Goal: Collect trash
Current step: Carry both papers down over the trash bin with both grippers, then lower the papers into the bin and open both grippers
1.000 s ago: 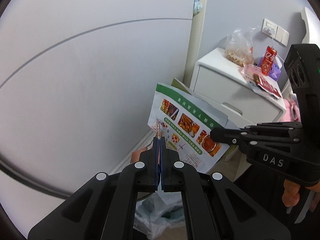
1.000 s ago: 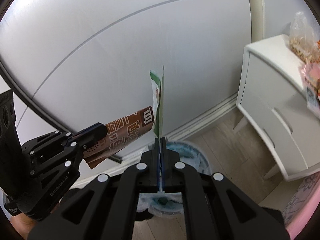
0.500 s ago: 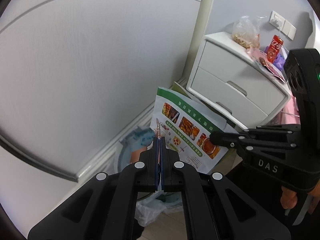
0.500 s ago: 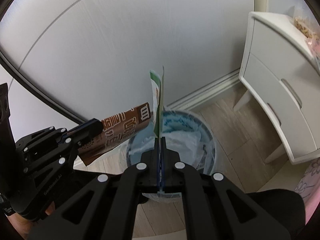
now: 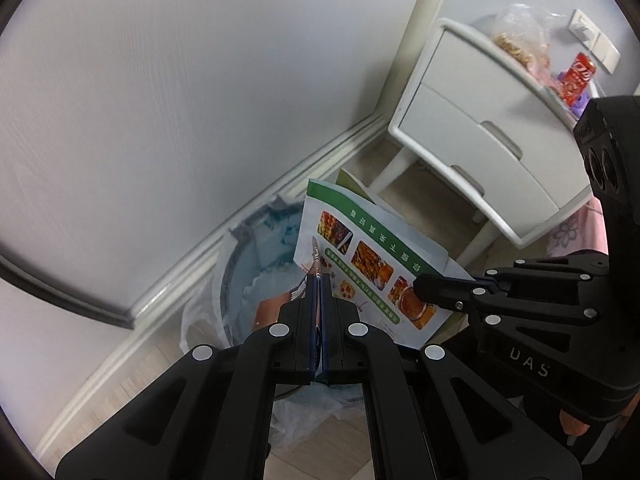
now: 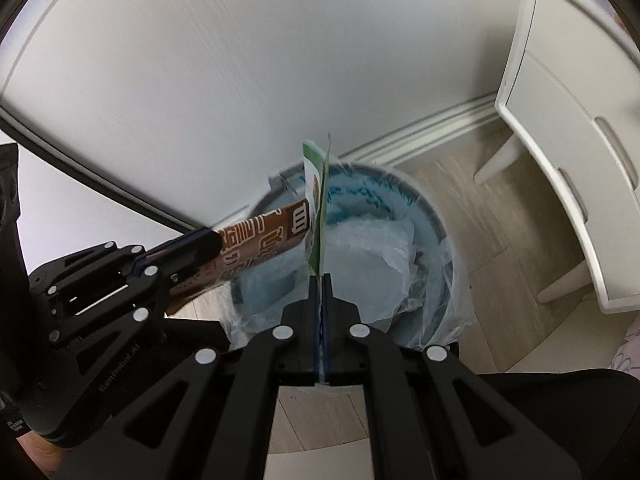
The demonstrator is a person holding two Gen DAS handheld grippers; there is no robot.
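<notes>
Room: pale wall with a white skirting board, wood-look floor, a white bedside cabinet (image 5: 472,140) standing to the right.
Left fingers: the left gripper (image 5: 319,280) is clamped tight on a brown snack wrapper (image 6: 256,244), seen edge-on in its own view and flat from the right wrist.
Right fingers: the right gripper (image 6: 322,278) is closed on a green-and-white food leaflet (image 5: 360,256), pinched at its lower corner so the sheet stands up from the jaws.
Just changed: a second ago both views showed mostly wall and only a sliver of the bin; both hands have dropped and tipped downward since, and the bin mouth now fills the middle of each view.
Meaning: both pieces hang over the opening, so the carry looks nearly done; release appears to be the step due.
Trash look: wrapper is thin, creased, brown with pale lettering; leaflet is glossy, stiff enough to hold its shape, printed with food photos.
Bin: round waste bin (image 6: 436,224) lined with a pale blue bag, against the skirting, crumpled plastic already inside.
</notes>
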